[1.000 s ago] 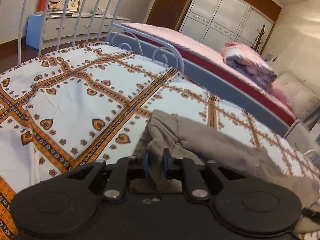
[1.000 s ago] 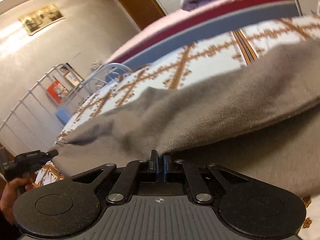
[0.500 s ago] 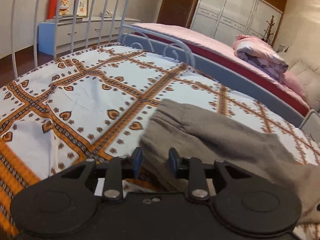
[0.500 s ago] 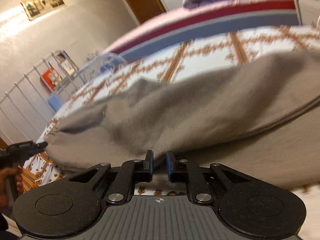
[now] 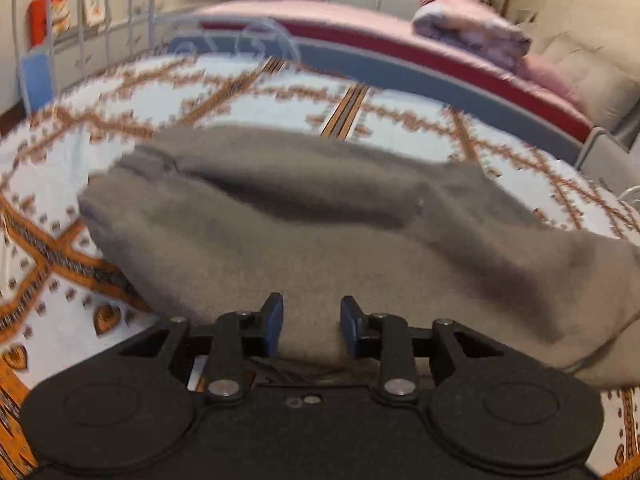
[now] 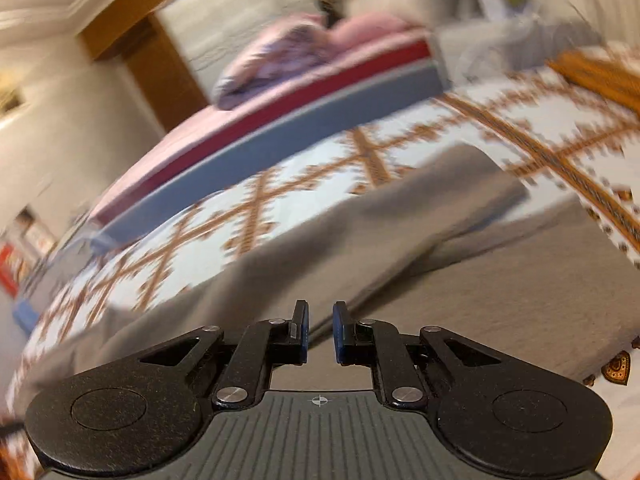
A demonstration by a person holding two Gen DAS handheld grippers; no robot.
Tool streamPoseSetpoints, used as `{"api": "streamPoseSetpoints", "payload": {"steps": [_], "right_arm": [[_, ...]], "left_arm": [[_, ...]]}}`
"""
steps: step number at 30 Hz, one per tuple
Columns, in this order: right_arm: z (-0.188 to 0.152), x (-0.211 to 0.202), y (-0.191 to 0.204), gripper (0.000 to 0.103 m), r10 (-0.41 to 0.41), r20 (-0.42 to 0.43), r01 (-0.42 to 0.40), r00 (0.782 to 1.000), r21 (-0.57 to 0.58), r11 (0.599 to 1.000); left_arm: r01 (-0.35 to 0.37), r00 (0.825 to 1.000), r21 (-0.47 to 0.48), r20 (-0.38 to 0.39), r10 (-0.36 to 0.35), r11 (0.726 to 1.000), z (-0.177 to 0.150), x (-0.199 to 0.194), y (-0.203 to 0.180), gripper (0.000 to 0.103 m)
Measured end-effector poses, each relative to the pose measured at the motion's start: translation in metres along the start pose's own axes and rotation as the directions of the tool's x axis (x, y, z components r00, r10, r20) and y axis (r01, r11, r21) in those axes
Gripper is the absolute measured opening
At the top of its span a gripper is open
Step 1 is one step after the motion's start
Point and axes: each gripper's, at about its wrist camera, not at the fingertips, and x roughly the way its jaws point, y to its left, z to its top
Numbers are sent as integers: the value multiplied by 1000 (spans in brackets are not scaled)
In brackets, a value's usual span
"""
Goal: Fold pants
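Grey pants (image 5: pixel 304 224) lie folded across the patterned bedspread (image 5: pixel 248 100), long side running left to right, near edge close to both cameras. Left tongs (image 5: pixel 311 326) stand apart above the near edge of the cloth, jaws have just been opening, nothing pinched. Right tongs (image 6: pixel 319 330) show a narrow gap, also apart, over the pants (image 6: pixel 460 280), no cloth clamped. Pink bed (image 5: pixel 360 24) behind, far side. Both views blurred.
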Motion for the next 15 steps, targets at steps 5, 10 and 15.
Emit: {"api": "streamPoseSetpoints", "payload": {"steps": [5, 10, 15], "right_arm": [[26, 37, -40, 18, -53, -3, 53, 999, 134, 990], [45, 56, -62, 59, -89, 18, 84, 996, 180, 980], [51, 70, -72, 57, -63, 1, 61, 998, 204, 977]], "left_arm": [[-9, 1000, 16, 10, 9, 1000, -1, 7, 2, 22], [1, 1000, 29, 27, -2, 1000, -3, 2, 6, 22], [-55, 996, 32, 69, 53, 998, 2, -2, 12, 22]]}}
